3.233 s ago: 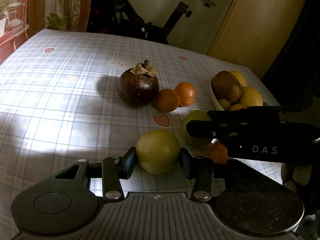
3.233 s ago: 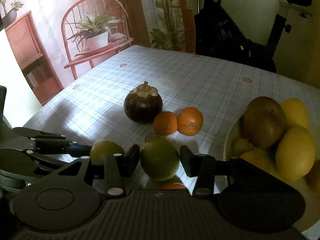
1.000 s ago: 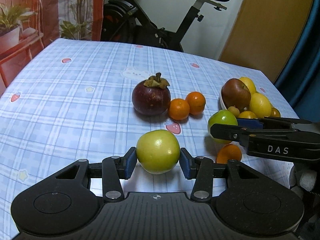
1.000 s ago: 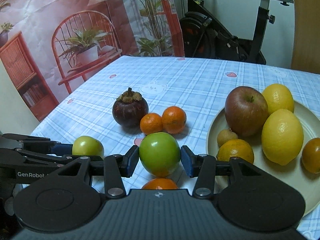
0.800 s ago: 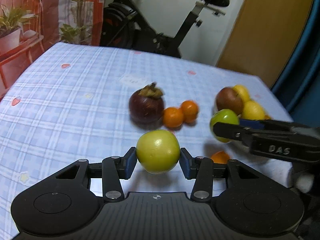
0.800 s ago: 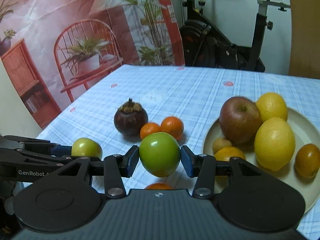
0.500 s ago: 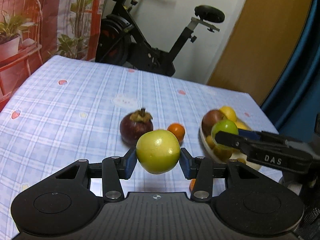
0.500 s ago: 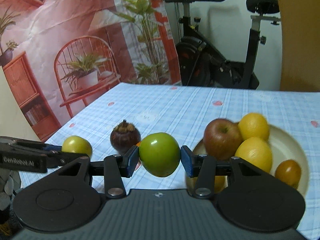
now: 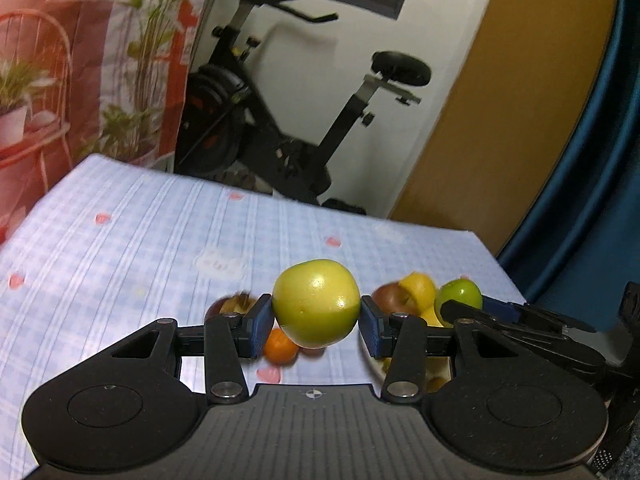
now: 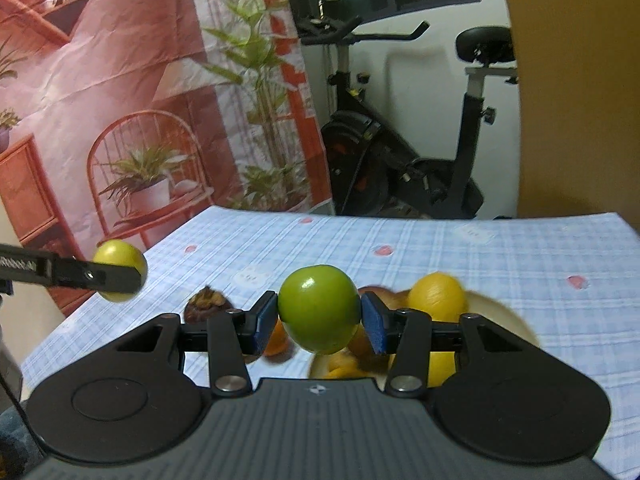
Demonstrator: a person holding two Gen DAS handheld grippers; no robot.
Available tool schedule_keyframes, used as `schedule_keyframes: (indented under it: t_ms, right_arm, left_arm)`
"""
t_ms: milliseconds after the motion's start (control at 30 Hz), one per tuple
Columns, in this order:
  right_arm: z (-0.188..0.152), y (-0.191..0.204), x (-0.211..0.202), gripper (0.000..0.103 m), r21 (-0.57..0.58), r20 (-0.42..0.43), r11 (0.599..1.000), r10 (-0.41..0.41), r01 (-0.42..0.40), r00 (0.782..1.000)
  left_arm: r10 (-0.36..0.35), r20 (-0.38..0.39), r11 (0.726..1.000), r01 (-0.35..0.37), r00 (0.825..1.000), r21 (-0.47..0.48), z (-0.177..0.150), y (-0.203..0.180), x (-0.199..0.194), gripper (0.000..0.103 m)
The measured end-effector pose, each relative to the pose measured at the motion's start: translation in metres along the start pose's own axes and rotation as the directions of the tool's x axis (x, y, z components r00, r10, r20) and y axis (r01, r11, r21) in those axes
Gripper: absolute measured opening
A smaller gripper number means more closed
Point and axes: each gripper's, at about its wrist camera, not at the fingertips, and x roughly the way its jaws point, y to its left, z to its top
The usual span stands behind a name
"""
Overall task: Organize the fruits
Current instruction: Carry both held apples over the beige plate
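Note:
My left gripper (image 9: 316,316) is shut on a yellow-green apple (image 9: 316,303), held in the air above the table. My right gripper (image 10: 318,320) is shut on a darker green apple (image 10: 318,308), also lifted clear of the cloth. In the right wrist view the left gripper and its yellow-green apple (image 10: 119,264) hang at the far left. In the left wrist view the right gripper's green apple (image 9: 458,300) shows at the right, over the plate. The plate (image 10: 504,316) holds a lemon (image 10: 436,298), a red apple (image 9: 386,298) and other fruit, partly hidden.
A dark mangosteen (image 10: 207,305) and a small orange (image 9: 281,350) lie on the blue checked tablecloth (image 9: 140,240) behind the grippers. An exercise bike (image 10: 404,160) stands beyond the table's far edge. A blue curtain (image 9: 592,180) hangs at the right.
Both grippers have risen with their apples and tilted up, so the table and fruit sit lower in view. The right gripper has also moved over towards the plate.

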Motion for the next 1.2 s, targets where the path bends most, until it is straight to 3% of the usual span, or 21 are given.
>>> schedule_keyframes:
  t_ms: [267, 700, 867, 1200]
  right_arm:
    - [0.015, -0.032, -0.020, 0.048, 0.030, 0.064, 0.996, -0.081, 0.079, 0.995]
    - [-0.004, -0.089, -0.018, 0.048, 0.132, 0.015, 0.972, -0.198, 0.195, 0.980]
    - [-0.009, -0.106, -0.008, 0.048, 0.167, -0.010, 0.965, -0.203, 0.202, 0.979]
    - [-0.018, -0.121, 0.025, 0.048, 0.200, -0.063, 0.964, -0.166, 0.176, 0.984]
  left_arm:
    - [-0.025, 0.035, 0.994, 0.021, 0.999, 0.110, 0.021, -0.030, 0.020, 0.048]
    - [-0.122, -0.127, 0.945, 0.154, 0.984, 0.287, -0.005, -0.094, 0.090, 0.048]
    - [-0.132, -0.149, 0.931, 0.174, 0.980, 0.319, -0.007, -0.109, 0.110, 0.048]
    - [-0.125, -0.204, 0.934, 0.184, 0.971, 0.305, -0.011, -0.107, 0.135, 0.048]
